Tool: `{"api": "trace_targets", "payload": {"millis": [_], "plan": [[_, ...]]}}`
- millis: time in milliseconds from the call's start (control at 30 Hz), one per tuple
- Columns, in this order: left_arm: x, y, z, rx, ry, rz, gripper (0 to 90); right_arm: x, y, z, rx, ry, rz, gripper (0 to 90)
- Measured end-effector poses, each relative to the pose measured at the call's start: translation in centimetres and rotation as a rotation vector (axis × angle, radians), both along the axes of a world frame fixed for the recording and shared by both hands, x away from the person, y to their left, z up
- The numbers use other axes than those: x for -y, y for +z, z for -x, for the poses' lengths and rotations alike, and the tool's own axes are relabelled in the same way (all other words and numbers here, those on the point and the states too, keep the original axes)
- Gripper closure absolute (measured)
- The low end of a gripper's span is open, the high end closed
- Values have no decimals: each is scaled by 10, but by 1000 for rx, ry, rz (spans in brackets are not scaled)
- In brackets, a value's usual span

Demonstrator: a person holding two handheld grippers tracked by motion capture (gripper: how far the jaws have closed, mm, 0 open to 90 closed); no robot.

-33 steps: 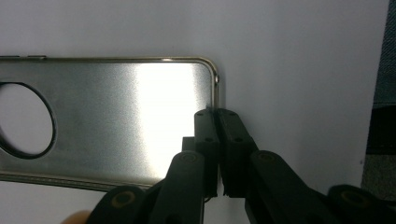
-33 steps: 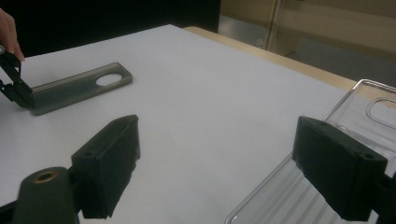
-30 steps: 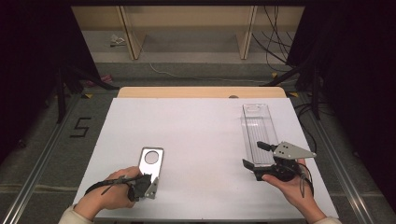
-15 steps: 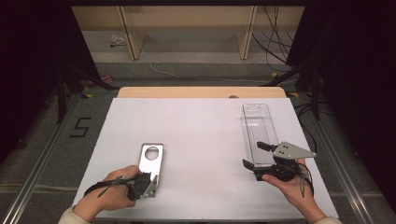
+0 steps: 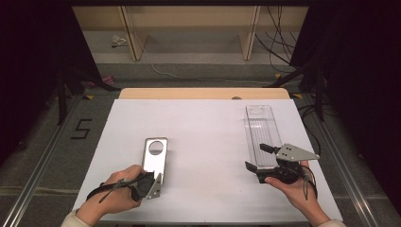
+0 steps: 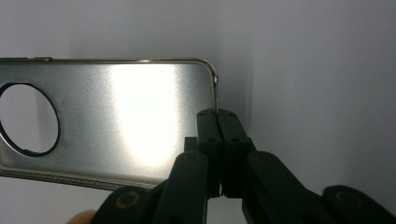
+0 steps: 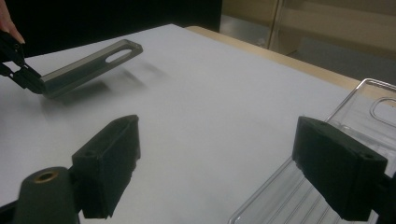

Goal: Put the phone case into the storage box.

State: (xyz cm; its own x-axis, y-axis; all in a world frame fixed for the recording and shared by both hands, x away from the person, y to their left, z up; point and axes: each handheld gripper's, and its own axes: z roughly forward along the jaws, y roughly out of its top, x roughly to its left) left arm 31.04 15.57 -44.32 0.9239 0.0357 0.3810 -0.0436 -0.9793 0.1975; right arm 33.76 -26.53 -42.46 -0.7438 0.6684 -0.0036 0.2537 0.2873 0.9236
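left gripper (image 5: 152,183), in my left hand, has its jaws pressed together on the near short edge of the metal phone case (image 5: 154,156), a silver plate with a round camera hole. case is raised off the white table (image 5: 203,137) at the front left. right gripper (image 5: 261,158) stands spread wide, pinching nothing, over the near end of the clear plastic tray (image 5: 259,126) at the right.
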Motion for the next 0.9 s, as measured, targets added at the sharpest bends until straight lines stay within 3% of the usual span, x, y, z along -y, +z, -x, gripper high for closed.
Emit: {"api": "trace_targets", "payload": {"millis": [433,900], "plan": [[7,7,2,90,-7,40,885,-3,0,-1,0,2,1,162],[14,9,1,91,-22,48,886,-12,-1,-5,-25,10,-30,163]]}}
